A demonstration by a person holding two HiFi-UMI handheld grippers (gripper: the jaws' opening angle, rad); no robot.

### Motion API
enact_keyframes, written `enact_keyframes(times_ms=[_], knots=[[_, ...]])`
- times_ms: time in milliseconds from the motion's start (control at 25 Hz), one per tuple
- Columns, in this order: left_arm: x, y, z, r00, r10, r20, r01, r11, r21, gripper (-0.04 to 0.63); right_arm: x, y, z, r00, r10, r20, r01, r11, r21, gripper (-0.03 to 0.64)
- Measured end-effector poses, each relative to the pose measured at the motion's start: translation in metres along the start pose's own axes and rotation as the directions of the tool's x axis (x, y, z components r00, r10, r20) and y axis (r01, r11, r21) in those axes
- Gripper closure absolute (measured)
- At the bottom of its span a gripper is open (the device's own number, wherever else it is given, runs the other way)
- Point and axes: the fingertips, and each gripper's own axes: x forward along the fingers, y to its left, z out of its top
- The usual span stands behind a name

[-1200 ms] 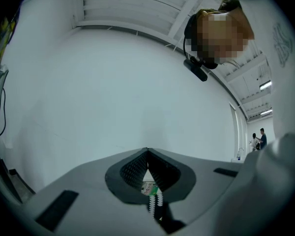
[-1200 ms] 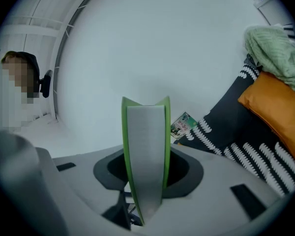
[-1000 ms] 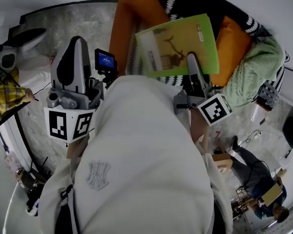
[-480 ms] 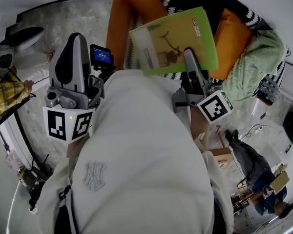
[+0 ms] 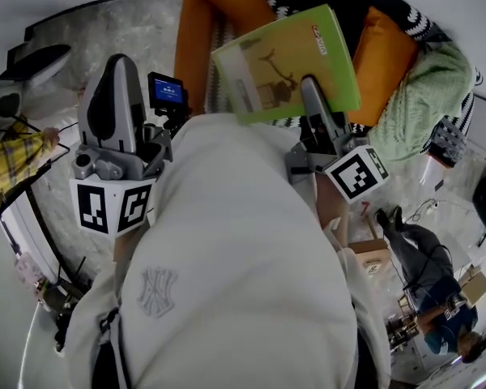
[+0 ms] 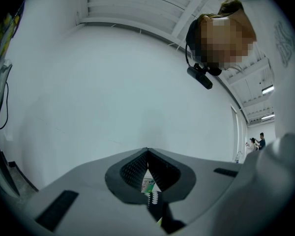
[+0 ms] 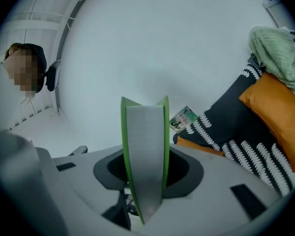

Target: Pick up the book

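Holds the left tongs (image 6: 147,167) pinched together, empty, off to the left. Grips the green book (image 5: 287,70) by its edge in the right tongs (image 7: 143,181), apparently clear above the orange cushion (image 5: 201,43). Looks essentially done, with nothing left but carrying.

A seat draped in black fabric with white leaf-like stitching (image 7: 226,117) carries two plump orange cushions, one at its left (image 5: 201,39) and one at its right (image 5: 386,55). A pale green knitted blanket (image 5: 425,96) is bunched up against the right cushion. Grey marbled floor (image 5: 105,31) spreads beside the seat.
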Motion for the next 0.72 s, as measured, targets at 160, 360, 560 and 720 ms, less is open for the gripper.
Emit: enact_keyframes(times_ms=[160,360,560,720], knots=[[0.0001,-0.0007,0.0023,1.0,-0.003,0.006,0.003,1.0,-0.009,0.584,0.0005,0.0045,0.0018,1.0,0.001,-0.003,-0.001,1.0,-0.009,0.469],[0.0014,-0.0016,0.0005,1.0,-0.012,0.003,0.012,1.0,-0.016,0.584,-0.0001,0.0031,0.0021,1.0,-0.004,0.0,0.004,1.0,-0.011,0.469],[0.0015,-0.0018,0.0027,1.0,-0.009,0.017,0.01,1.0,-0.017,0.584,0.0024,0.0034,0.0026,1.0,0.003,-0.006,-0.003,1.0,-0.018,0.469],[-0.0001,-0.0036,0.0053,1.0,-0.007,0.028,0.007,1.0,-0.015,0.584,0.0039,0.0055,0.0044,1.0,0.015,-0.008,-0.015,1.0,-0.027,0.469]])
